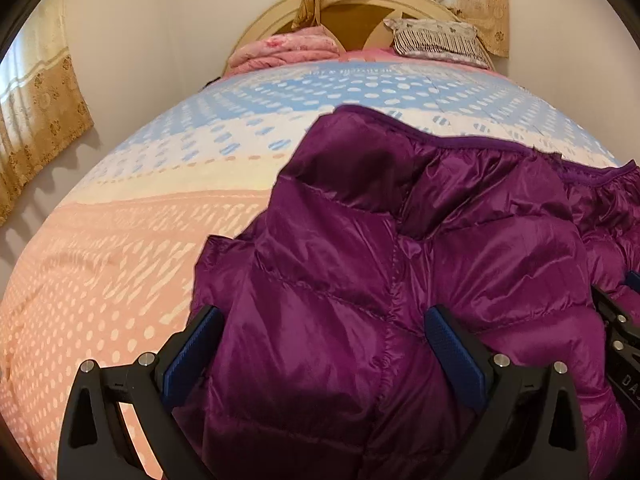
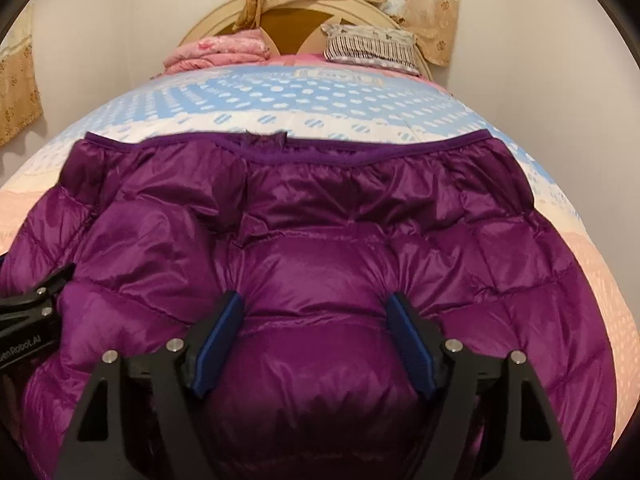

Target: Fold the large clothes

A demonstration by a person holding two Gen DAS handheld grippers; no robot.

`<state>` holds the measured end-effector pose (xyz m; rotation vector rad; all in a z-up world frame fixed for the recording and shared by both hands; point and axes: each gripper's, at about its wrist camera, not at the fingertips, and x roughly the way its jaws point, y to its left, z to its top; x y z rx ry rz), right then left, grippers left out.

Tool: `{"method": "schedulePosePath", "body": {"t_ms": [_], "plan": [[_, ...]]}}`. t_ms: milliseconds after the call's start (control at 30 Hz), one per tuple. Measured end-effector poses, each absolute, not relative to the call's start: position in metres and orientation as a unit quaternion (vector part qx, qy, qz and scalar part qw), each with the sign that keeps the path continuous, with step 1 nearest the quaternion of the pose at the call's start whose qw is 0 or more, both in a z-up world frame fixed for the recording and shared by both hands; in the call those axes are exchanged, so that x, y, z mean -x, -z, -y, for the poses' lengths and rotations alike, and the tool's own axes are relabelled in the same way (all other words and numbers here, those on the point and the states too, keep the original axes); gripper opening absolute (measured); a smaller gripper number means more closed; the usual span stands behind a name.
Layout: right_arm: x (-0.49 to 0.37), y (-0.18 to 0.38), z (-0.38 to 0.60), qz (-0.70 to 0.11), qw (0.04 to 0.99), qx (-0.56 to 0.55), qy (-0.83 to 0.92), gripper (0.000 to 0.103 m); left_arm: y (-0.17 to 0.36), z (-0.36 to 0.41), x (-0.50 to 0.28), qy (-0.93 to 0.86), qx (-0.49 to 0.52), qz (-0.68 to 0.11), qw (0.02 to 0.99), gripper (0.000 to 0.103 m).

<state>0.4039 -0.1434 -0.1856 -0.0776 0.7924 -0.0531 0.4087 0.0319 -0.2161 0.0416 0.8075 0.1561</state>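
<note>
Looking down the left gripper [image 1: 324,332] first: its blue pads sit wide apart with a fat fold of the purple down jacket [image 1: 400,240] bulging between them. The fabric touches both pads, but I honestly can't tell whether they're pinching it or just sitting around it. Same deal on the right gripper [image 2: 316,320]: the pads press into a puffy bulge of the jacket [image 2: 320,220], and the fabric puckers at the right pad, so that one looks like it's gripping the jacket.

The jacket itself is shiny, quilted in wide stitched channels, deep magenta-purple with a darker, matte, gathered band along its far edge. It's lying on the bed [image 1: 140,220], spread out across the near part, on a bedspread that fades from peach with white dashes near us to cream and then blue with white dots.

The left view only catches the jacket's left part, where a puffed section is doubled over, plus a lot of bare bedspread. The right view shows the whole far hem edge to edge, with a small notch in the middle.

Further back there's a folded pink quilt [image 2: 218,50] and a striped pillow [image 2: 370,50] against the rounded headboard [image 2: 296,16], with beige curtains [image 2: 420,4] above.
</note>
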Motion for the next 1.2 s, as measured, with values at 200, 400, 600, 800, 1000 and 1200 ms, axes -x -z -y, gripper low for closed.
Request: {"method": "schedulePosePath", "body": {"t_ms": [200, 400, 600, 800, 1000, 1200], "plan": [[-0.400, 0.182, 0.151, -0.390, 0.920, 0.024, 0.015, 0.080, 0.206, -0.038, -0.400, -0.081, -0.017, -0.394, 0.916, 0.101], [-0.329, 0.161, 0.155, -0.358, 0.934, 0.008, -0.002, 0.085, 0.201, -0.076, -0.337, -0.119, 0.003, -0.388, 0.914, 0.101], [-0.315, 0.190, 0.152, -0.369, 0.929, 0.038, 0.013, 0.089, 0.219, -0.085, -0.319, -0.093, 0.057, -0.411, 0.905, 0.101], [-0.317, 0.187, 0.157, -0.376, 0.926, 0.035, 0.008, 0.089, 0.223, -0.075, -0.315, -0.064, 0.082, -0.412, 0.905, 0.082], [-0.292, 0.179, 0.168, -0.359, 0.932, 0.043, 0.029, 0.089, 0.223, -0.072, -0.307, -0.019, 0.103, -0.405, 0.908, 0.052], [-0.306, 0.194, 0.163, -0.391, 0.918, 0.061, 0.031, 0.091, 0.204, -0.069, -0.299, 0.001, 0.089, -0.386, 0.918, 0.009]]}}
